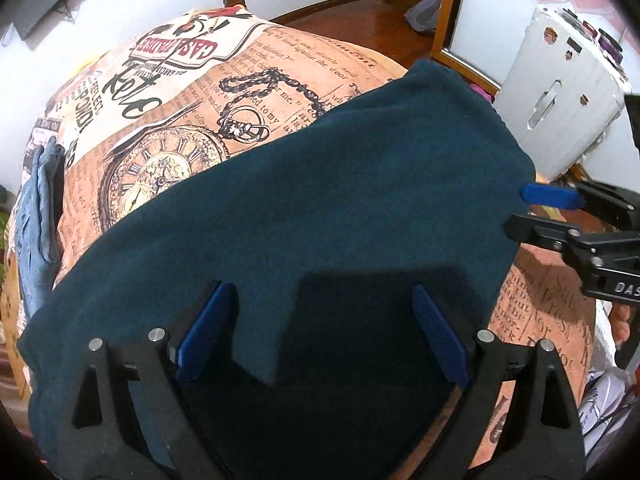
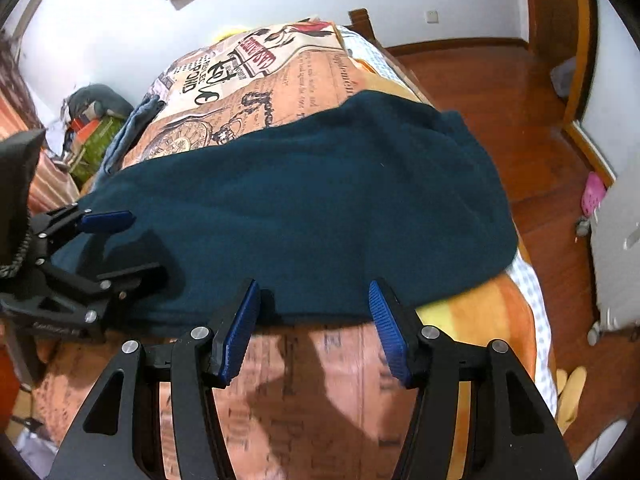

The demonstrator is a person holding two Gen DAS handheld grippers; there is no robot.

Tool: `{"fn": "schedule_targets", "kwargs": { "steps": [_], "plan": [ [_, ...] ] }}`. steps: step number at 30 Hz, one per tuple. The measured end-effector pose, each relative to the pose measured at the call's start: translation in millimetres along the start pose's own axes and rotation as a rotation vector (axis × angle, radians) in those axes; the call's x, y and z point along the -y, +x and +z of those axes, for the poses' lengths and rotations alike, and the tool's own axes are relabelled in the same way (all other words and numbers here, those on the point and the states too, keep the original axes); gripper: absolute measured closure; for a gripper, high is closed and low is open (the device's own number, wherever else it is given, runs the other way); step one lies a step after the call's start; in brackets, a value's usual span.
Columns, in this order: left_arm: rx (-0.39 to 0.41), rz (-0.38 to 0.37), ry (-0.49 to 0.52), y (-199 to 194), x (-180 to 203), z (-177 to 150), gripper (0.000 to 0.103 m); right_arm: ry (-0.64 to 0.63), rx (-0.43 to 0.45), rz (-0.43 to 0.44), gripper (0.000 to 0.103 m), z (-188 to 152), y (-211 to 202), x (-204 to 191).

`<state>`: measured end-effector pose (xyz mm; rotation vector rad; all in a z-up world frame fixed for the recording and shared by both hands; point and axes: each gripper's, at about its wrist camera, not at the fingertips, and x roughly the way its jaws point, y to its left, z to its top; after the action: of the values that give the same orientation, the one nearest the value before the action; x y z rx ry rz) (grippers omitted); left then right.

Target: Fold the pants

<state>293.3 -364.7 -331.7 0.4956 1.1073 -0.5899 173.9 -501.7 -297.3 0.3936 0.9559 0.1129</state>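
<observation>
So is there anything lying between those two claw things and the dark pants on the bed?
Nothing visible. The teal pants lie spread on the printed bedspread. The left gripper is open right over the fabric, and the right gripper is open at the pants' near edge, with only bare bedspread beneath it.

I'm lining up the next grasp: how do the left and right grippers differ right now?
The left gripper has its jaws spread wide, while the right gripper is narrower, though also open. The left hovers over the teal pants, fabric showing between its fingers; the right sits at the pants' near edge, mostly printed bedspread below it. Both have blue pads and grip nothing.
</observation>
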Motion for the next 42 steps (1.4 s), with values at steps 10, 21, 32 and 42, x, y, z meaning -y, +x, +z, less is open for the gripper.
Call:
{"fn": "schedule_targets", "kwargs": {
  "steps": [10,21,32,42],
  "plan": [
    [0.013,-0.053,-0.041,-7.5,5.1,9.1,0.010,0.220,0.059,-0.006,0.050,-18.2,-19.8,35.8],
    [0.001,-0.044,0.059,12.5,46.2,34.9,0.010,0.404,0.107,0.085,0.050,-17.5,-12.4,61.2],
    [-0.047,-0.070,-0.004,30.3,37.4,35.0,0.010,0.490,0.128,0.123,0.050,-10.3,10.5,80.1],
    [-0.036,-0.060,-0.008,29.9,39.0,35.1,0.008,0.452,0.224,0.094,0.088,-2.8,-5.3,83.6]
  ]
}}
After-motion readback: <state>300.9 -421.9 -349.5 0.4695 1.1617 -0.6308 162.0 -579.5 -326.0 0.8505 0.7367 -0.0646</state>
